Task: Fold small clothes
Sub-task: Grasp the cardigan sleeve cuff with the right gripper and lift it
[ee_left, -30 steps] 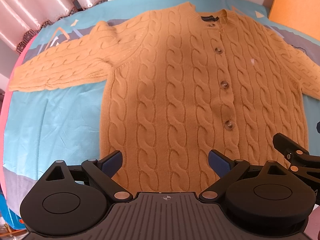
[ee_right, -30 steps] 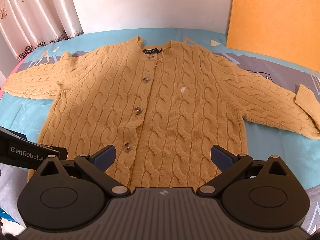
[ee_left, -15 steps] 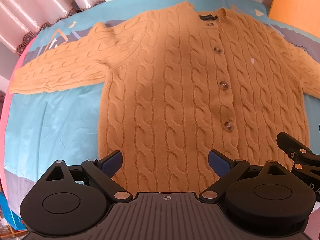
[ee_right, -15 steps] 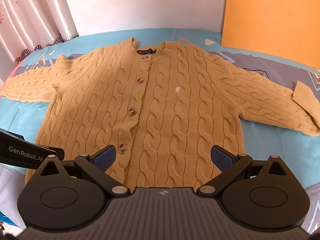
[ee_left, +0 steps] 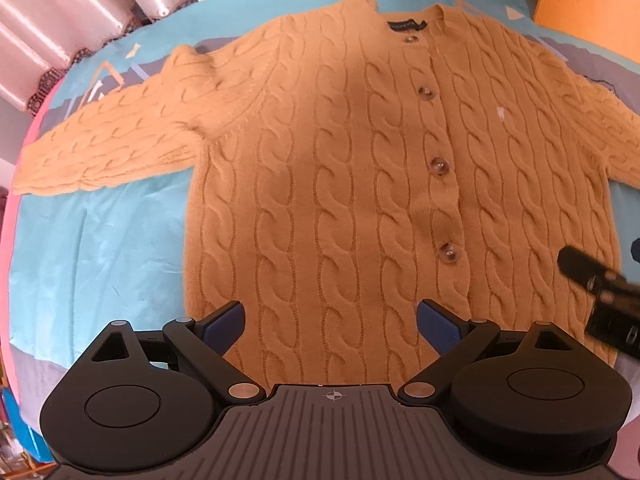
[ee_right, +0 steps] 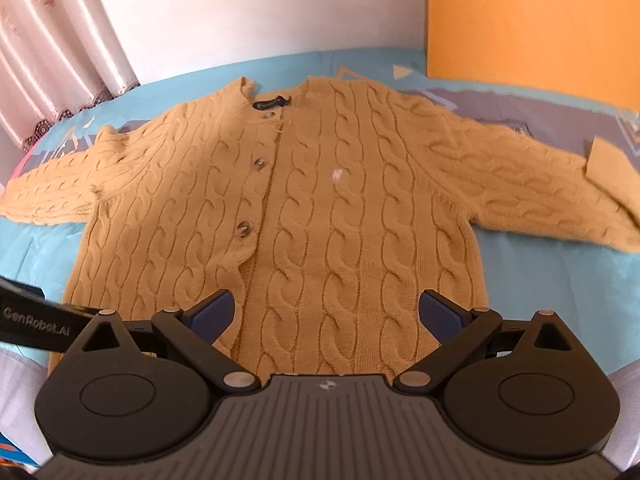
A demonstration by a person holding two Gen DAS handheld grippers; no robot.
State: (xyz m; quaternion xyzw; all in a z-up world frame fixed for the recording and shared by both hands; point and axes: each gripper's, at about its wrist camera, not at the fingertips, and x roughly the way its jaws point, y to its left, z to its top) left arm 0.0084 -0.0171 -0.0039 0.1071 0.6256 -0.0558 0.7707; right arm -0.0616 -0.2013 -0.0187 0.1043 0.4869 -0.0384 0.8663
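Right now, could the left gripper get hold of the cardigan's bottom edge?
Probably yes. The left gripper is open right over the cardigan, whose hem lies flat on the blue cloth just below its fingers, with nothing between them.

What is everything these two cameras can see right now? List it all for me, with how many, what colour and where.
cardigan: one, mustard cable-knit, lying flat and face up on the bed, sleeves spread.
buttons: four showing, brownish, down the cardigan's front.
neck label: one, dark, inside the collar.
bedsheet: one, light blue with grey patches, under the cardigan.
curtain: one, pale pink, far left.
board: one, orange, far right against the white wall.
left gripper: one, black with blue pads, open over the hem.
right gripper: one, same colours, open over the hem.
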